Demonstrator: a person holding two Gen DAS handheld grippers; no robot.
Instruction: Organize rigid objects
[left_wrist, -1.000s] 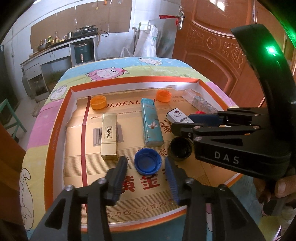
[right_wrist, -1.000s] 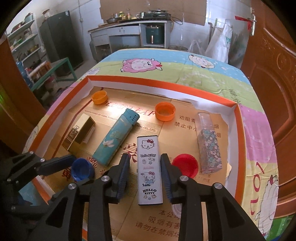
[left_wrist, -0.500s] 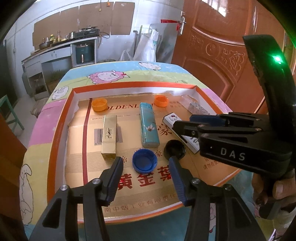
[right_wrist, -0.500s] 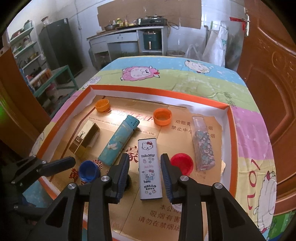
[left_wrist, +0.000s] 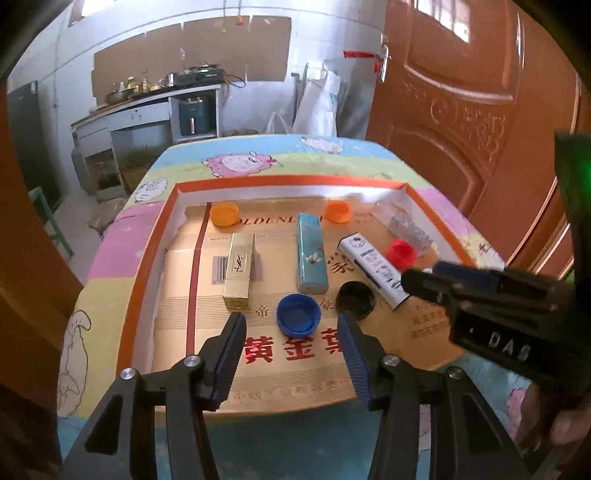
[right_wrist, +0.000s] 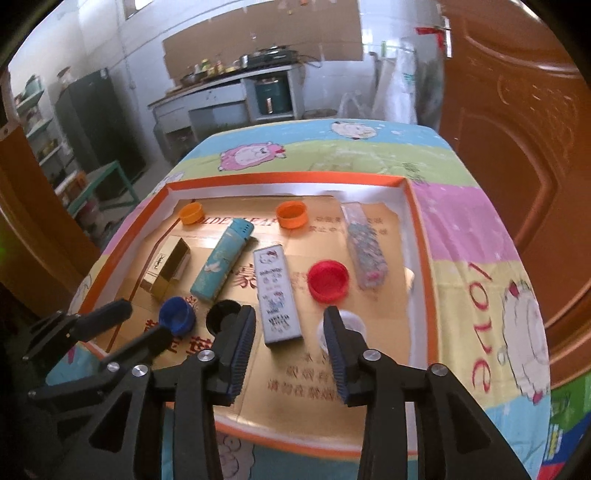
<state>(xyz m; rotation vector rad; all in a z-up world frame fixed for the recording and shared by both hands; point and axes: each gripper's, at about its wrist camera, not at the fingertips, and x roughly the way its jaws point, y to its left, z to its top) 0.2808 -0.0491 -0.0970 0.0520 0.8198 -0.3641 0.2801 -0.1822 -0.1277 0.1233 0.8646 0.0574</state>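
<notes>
Both my claws hung empty over the tray (right_wrist: 417, 206).
My left gripper (left_wrist: 291, 332) stood apart near the blue cap (left_wrist: 298, 314); my right gripper (right_wrist: 290, 328) was opening, the Hello Kitty box (right_wrist: 277, 295) lying just beyond its tips.

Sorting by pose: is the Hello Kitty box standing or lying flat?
Lying flat: the Hello Kitty box rests lengthwise on the tray, printed face up.

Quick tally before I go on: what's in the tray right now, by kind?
Caps: 6 – two orange, red, blue, black, white
Boxes: 2 – gold, Hello Kitty
Lighter: 1 – teal
Spray bottle: 1 – clear, patterned
Total: 10
</notes>
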